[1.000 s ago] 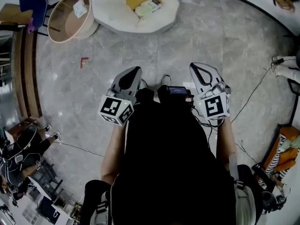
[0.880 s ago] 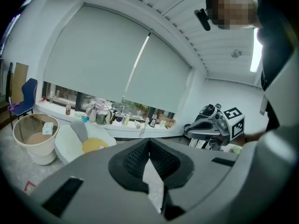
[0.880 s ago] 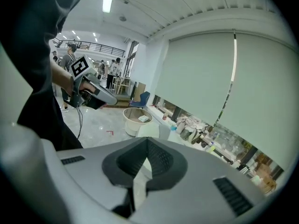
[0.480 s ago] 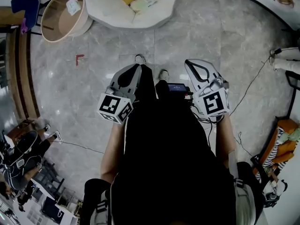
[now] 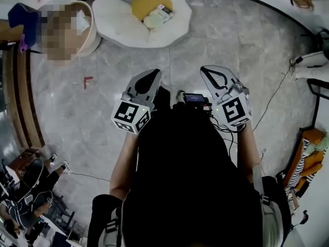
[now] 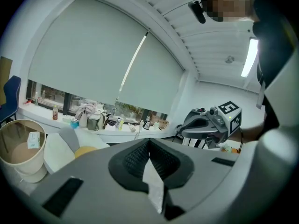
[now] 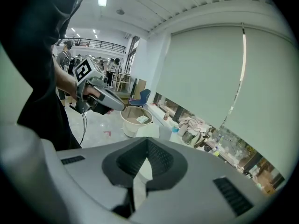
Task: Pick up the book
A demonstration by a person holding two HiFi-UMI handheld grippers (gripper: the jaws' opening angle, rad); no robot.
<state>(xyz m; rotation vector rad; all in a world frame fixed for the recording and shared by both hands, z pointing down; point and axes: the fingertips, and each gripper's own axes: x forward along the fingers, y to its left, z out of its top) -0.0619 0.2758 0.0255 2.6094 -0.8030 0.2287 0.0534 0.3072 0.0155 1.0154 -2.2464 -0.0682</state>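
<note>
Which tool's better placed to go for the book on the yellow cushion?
Left, likely: left tool lines up almost straight with the pale rectangular book on the round yellow cushion; right tool sits further sideways. Both shut, empty.

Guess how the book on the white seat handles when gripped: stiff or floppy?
Looks thin and flat, so the book probably flexes if pinched at one edge and is likely light. It rests against a soft-looking yellow cushion, which may give under a push.
</note>
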